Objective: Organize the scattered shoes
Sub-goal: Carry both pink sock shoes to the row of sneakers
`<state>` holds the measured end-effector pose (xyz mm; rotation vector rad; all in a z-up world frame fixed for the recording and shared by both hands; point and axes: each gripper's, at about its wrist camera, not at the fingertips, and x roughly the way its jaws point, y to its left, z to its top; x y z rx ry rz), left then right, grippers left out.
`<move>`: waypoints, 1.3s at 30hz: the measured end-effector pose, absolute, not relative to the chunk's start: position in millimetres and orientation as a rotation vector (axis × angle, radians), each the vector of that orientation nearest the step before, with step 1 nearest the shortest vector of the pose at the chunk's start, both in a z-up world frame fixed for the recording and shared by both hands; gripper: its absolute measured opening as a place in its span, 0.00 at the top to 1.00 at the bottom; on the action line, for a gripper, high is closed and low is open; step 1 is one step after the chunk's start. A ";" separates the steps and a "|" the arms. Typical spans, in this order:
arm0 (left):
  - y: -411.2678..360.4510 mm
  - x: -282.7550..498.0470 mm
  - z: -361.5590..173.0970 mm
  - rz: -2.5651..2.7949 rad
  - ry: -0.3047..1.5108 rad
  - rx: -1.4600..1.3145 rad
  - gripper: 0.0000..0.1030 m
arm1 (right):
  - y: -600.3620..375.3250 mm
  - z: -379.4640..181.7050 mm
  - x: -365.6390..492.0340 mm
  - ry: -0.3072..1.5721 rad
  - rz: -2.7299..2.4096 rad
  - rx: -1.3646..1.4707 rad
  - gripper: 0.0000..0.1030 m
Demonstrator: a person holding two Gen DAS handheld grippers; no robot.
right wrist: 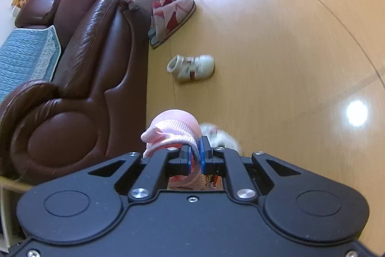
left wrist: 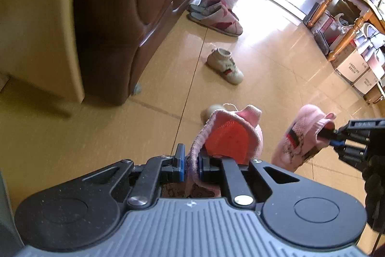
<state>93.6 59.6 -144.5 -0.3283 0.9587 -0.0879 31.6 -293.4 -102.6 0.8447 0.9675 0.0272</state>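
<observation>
Left gripper [left wrist: 191, 164] tilted down, jaws pinching knit collar of pink shoe [left wrist: 228, 134], clear of floor [left wrist: 276, 78]. Right gripper [right wrist: 196, 155] likewise, jaws clamping second pink shoe [right wrist: 175, 129]. Cream bootie [left wrist: 225, 65] on glossy floor beside leather sofa [left wrist: 125, 16].

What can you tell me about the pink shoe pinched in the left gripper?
The pink shoe is a small, soft knit bootie with a ribbed cuff and a bright orange insole showing through its open mouth. A printed patch shows low on its side. The left gripper is shut on the cuff's edge, so the shoe hangs off the floor, mouth facing the camera. Nothing else touches it. Its pink twin hangs apart to the right, held by the right gripper.
</observation>
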 end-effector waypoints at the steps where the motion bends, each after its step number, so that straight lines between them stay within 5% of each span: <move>1: 60.7 83.4 -143.2 -0.084 0.962 -0.333 0.91 | -287.8 -104.0 21.2 0.977 0.033 0.847 0.92; 20: 56.3 -43.8 -159.5 -0.052 1.116 -0.213 0.91 | -191.3 -187.4 -138.2 1.327 -0.002 0.879 0.92; 39: 85.5 -63.2 -188.2 0.023 1.190 -0.225 0.91 | -119.1 -254.0 -152.7 1.585 0.115 0.693 0.92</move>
